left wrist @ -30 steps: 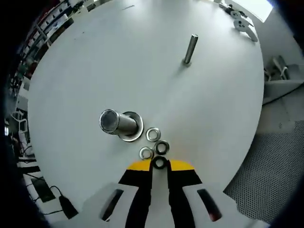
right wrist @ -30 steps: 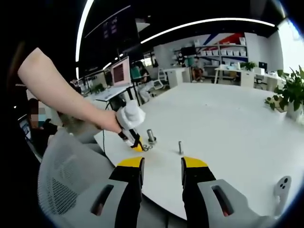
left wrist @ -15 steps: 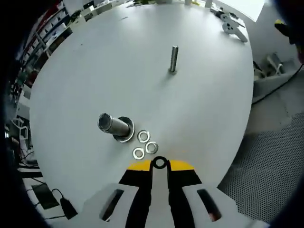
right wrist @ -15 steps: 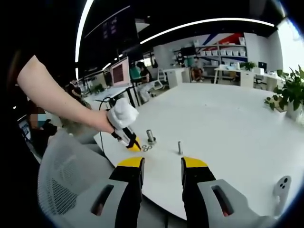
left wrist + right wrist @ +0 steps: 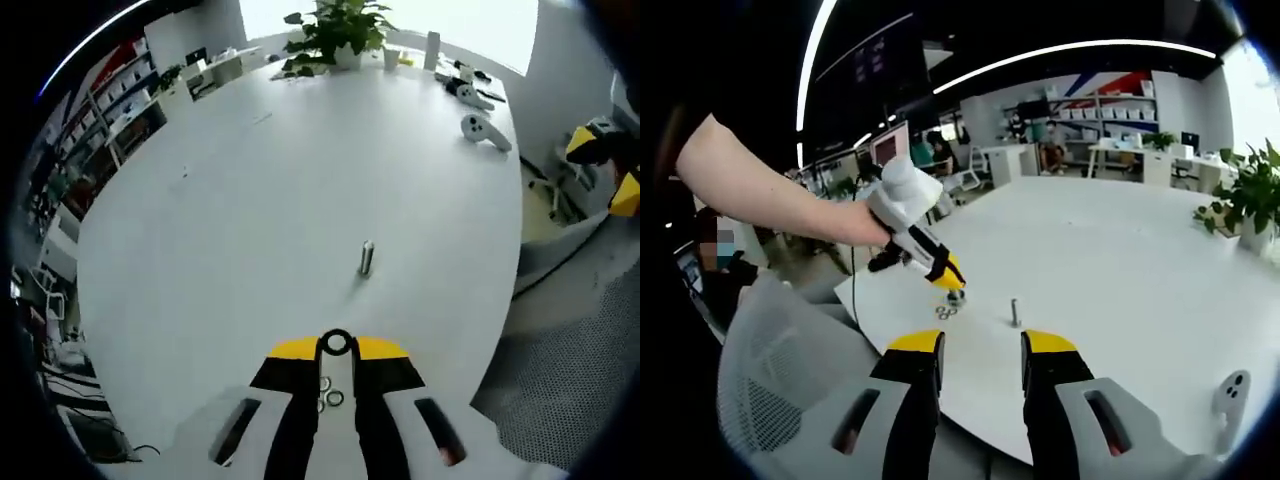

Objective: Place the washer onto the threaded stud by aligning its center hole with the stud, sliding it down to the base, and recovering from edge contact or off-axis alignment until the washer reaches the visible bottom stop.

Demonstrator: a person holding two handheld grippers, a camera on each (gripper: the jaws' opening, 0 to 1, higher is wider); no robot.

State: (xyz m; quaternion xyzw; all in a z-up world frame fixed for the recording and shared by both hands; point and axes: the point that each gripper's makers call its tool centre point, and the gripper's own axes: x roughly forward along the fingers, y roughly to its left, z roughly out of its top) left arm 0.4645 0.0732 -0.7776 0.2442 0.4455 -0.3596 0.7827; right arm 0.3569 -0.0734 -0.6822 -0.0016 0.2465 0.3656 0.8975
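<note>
Carry step, by my reading: the left gripper (image 5: 336, 345) has its yellow-tipped jaws pinched together on one washer (image 5: 336, 343), held edge-up at the tips, well above the white table (image 5: 230, 200). The threaded stud (image 5: 367, 257) stands upright at about 1 o'clock from the jaw tips, apart from the washer. Next move likely calls for levelling the washer, centring its hole over the stud's top, then lowering it. Spare washers (image 5: 327, 392) lie on the table below the jaws, partly hidden; at least two, the exact count I cannot tell. One stud, one held washer. In the right gripper view, the right gripper (image 5: 981, 345) hangs off the table edge, jaws parted, holding nothing; a larger bolt (image 5: 956, 296) stands at 9 o'clock of the stud.
</note>
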